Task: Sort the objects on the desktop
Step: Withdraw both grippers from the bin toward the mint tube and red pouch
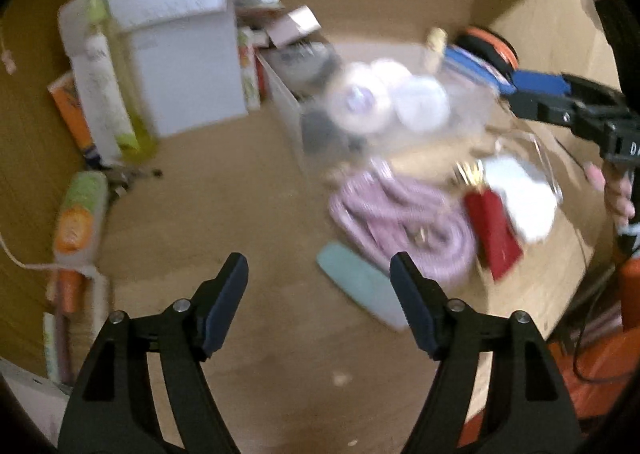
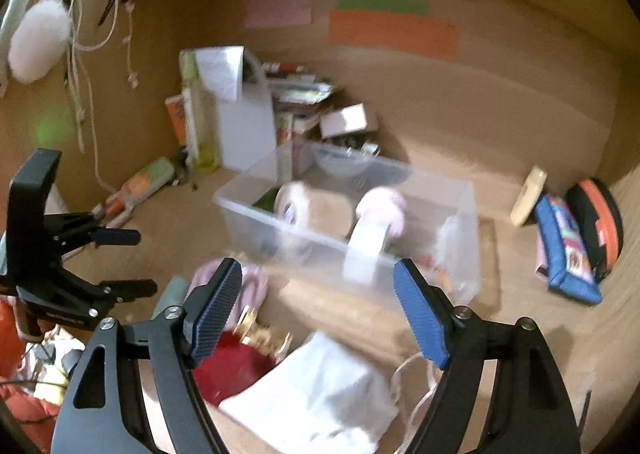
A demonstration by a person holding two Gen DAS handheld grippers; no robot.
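Both frames pretty blurry. Left gripper (image 1: 318, 278) spread wide, gripping nothing, over bare desk (image 1: 224, 214). Right gripper (image 2: 318, 286) also wide, empty. Near, right of it: teal case (image 1: 360, 286), purple cable coil (image 1: 400, 222), red pouch (image 1: 494, 234), white cloth (image 2: 316, 394). Farther back: clear bin (image 2: 460, 214) holding 2 tape rolls (image 2: 296, 210).

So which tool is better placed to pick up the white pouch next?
Right, probably. The white pouch lies directly below the open right tool, between its fingers. The left tool, also open, hovers nearer the teal case and purple cord.
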